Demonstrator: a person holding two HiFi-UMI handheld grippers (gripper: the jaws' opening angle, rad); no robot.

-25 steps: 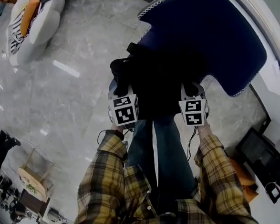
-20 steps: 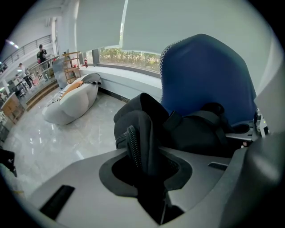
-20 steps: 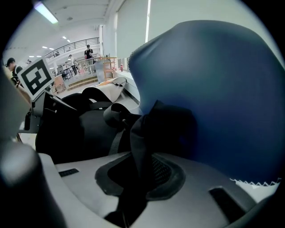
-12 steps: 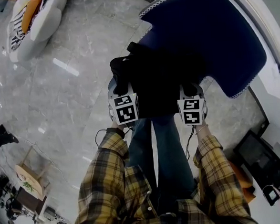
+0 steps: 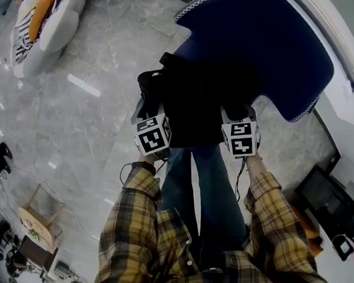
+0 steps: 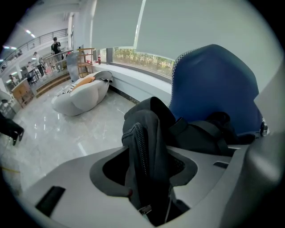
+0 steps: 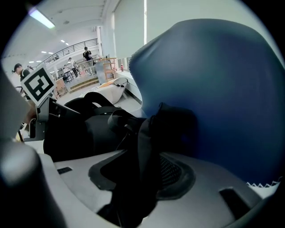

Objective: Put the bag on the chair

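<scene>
The blue chair fills the head view toward 1 o'clock; the black bag seems to rest on its seat edge at 8 o'clock, so only release and withdrawal seem to remain. The left gripper and right gripper sit at the bag's 7 and 5 o'clock, jaws opening wide, a bag fold standing loosely between each pair

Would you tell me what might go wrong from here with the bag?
The jaws of the left gripper and right gripper are opening, and the bag seems to sit at the near edge of the chair; it may slide off.
Bag fabric is between both pairs of jaws; pulling back could snag and drag it.
</scene>
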